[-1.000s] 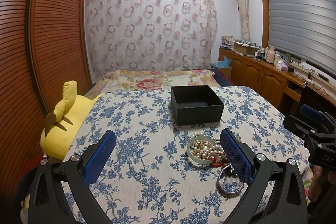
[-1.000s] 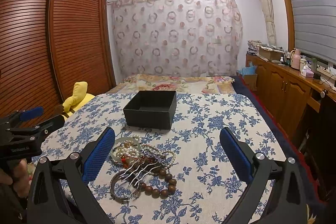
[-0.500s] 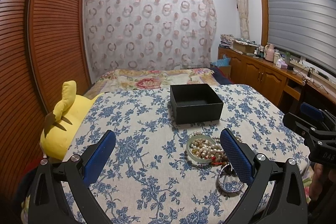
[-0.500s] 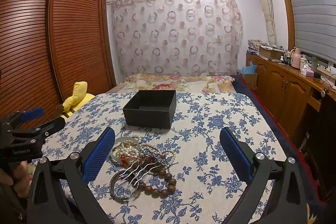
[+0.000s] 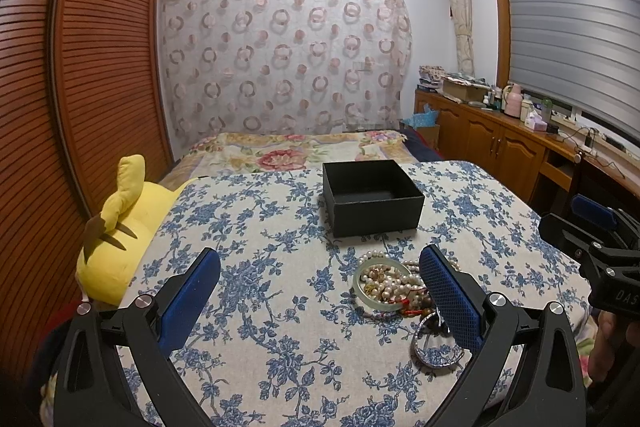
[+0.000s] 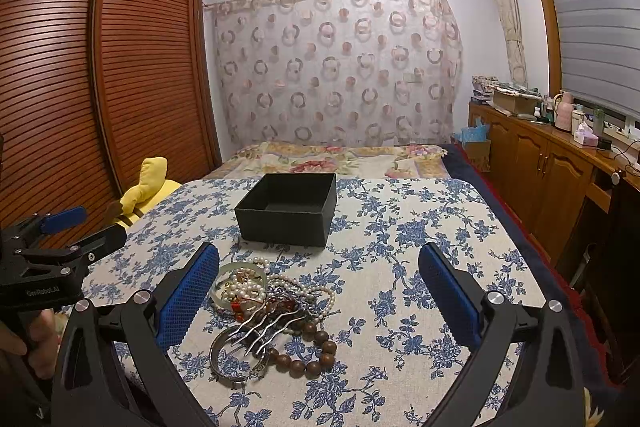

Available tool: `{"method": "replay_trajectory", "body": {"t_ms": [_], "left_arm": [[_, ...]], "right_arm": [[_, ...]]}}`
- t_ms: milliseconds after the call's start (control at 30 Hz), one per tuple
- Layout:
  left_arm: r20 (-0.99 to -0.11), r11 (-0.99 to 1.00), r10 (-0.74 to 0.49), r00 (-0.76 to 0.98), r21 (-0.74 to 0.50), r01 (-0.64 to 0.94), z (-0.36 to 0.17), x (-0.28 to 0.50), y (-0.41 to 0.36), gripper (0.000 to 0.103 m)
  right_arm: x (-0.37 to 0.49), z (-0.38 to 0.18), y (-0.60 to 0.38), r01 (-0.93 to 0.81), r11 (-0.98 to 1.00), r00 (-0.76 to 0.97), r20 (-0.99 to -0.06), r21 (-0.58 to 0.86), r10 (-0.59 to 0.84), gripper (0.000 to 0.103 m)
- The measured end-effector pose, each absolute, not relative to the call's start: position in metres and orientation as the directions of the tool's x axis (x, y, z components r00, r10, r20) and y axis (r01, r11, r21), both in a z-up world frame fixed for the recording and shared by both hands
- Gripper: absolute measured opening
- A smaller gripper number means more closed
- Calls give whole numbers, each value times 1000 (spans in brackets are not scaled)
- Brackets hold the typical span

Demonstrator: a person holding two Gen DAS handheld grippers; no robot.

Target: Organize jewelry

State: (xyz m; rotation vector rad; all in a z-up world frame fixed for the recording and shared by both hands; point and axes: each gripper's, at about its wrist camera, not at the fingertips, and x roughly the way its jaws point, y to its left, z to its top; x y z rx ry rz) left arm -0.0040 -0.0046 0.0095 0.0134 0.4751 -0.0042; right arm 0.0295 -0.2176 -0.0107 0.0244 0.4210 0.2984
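A: What is lying where, biggest first?

B: The bed (image 5: 248, 267) in its blue-flowered cover is filling the near scene; a yellow plush toy (image 5: 120, 227) is lying at its left edge; the black box (image 6: 288, 213) is sitting open-topped toward the far middle, probably waiting as the container; the jewelry pile (image 6: 268, 303) is lying just near of it, so each carry is looking short.

A: And the grippers?

B: Both are hovering with fingers spread wide, holding nothing; the left gripper (image 5: 320, 299) is having the pile at its right finger (image 5: 448, 299), partly behind it; the right gripper (image 6: 320, 299) is having the pile just inside its left finger (image 6: 188, 295); neither is touching it, I judge.
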Motion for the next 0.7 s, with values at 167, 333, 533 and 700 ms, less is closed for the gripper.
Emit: {"method": "replay_trajectory", "body": {"t_ms": [167, 333, 533, 700], "left_arm": [[-456, 1000, -2, 890, 12, 8, 9, -4, -6, 97], [-455, 1000, -2, 891, 13, 10, 9, -5, -6, 97], [-454, 1000, -1, 891, 15, 9, 10, -6, -7, 97], [-454, 1000, -2, 891, 14, 10, 10, -6, -8, 97]], "right_arm": [[29, -10, -218, -281, 956, 871, -397, 84, 290, 101], [29, -9, -218, -282, 956, 870, -398, 83, 291, 101], [29, -9, -218, -281, 956, 871, -396, 84, 291, 101], [29, -10, -218, -282, 956, 871, -396, 84, 292, 101]]}}
